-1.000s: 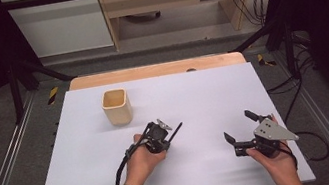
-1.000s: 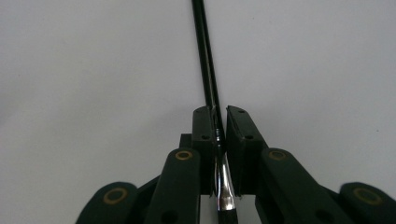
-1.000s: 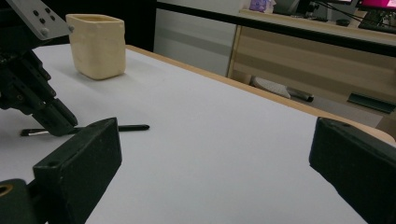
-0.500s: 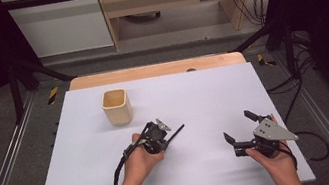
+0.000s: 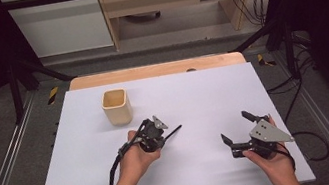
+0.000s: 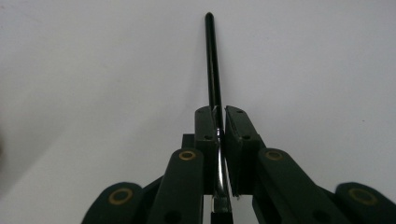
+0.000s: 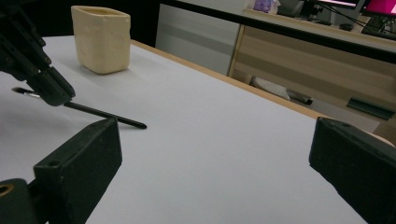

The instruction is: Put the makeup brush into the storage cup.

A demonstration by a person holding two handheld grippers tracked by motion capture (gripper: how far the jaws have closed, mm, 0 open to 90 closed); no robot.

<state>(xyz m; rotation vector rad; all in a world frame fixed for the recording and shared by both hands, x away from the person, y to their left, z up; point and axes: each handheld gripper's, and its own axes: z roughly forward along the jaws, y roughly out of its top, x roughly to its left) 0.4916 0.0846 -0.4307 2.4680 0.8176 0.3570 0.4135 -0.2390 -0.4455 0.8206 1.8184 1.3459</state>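
Observation:
My left gripper (image 5: 161,136) is shut on a thin black stick (image 5: 175,130) with a silver band, low over the white table (image 5: 212,89). In the left gripper view the pads (image 6: 205,126) pinch the stick (image 6: 212,60), which points straight ahead. The right gripper view shows the same stick (image 7: 105,114) slanting down to the table, held by the left gripper (image 7: 49,86). My right gripper (image 5: 236,127) rests near the front right, open and holding nothing; it stands to the right of the stick's tip. Its jaws stand wide apart (image 7: 217,140). A cream square cup (image 5: 116,106) stands upright behind the left hand.
The cup (image 7: 100,39) is the nearest obstacle, at the back left. A wooden strip (image 5: 156,70) edges the table's far side. Metal rails (image 5: 2,165) run along both sides. Cables (image 5: 307,137) lie off the right edge.

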